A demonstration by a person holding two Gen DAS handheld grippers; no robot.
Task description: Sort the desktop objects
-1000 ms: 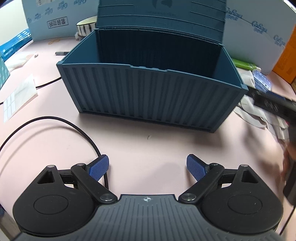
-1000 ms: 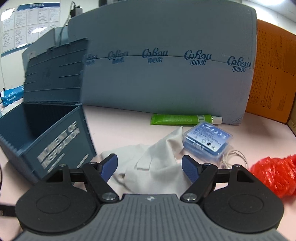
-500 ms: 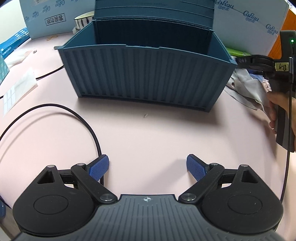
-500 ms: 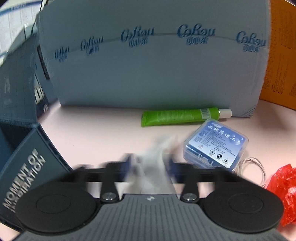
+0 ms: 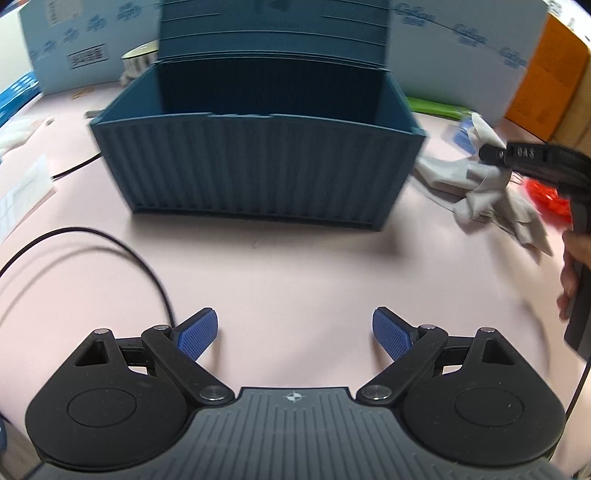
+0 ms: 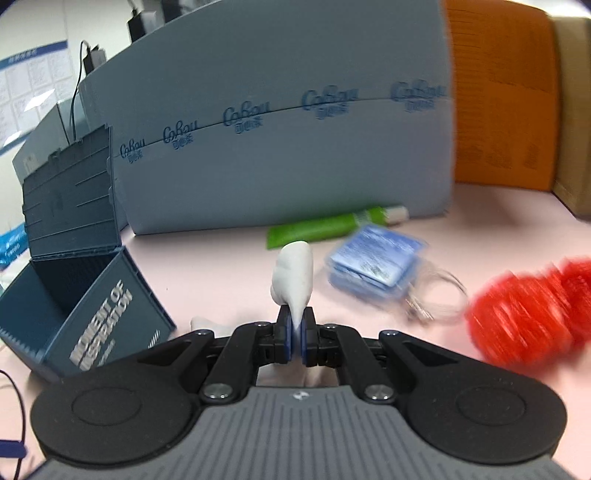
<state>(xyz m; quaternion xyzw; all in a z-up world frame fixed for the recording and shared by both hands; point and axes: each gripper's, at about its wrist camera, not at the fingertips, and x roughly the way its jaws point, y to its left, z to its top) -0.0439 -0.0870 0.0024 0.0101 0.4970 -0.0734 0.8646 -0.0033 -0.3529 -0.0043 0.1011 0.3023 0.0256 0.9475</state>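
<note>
**Pink desk, right tongs pinching the cloth, box waiting open**

Pink desk with blue and orange boards standing along the far edge; nothing has gone into the box yet as far as its visible inside shows.

Right tongs point(image 6: 294, 338) are clamping fully shut on a fold of the white cloth point(image 6: 295, 277). A peak of it is sticking up past the pads; the rest is hanging below the jaws in the left wrist view, at the right end of the box. Pinching one fold is probably the easiest hold on something this limp.

Blue box point(image 5: 258, 162) is sitting mid-desk, lid point(image 5: 273, 33) tilted back and leaning on the far board, so the opening is facing up for drops. It is lying to the left of the right tongs, near but apart.

Left tongs point(image 5: 293, 334) are hovering wide open over bare desk on the near side of the box, gripping nothing. Likely just waiting clear.

Still lying right of the box: green tube point(image 6: 332, 227) against the board, small blue case point(image 6: 375, 264), red mesh point(image 6: 532, 310). Looks like the cloth is going into the box next.
</note>
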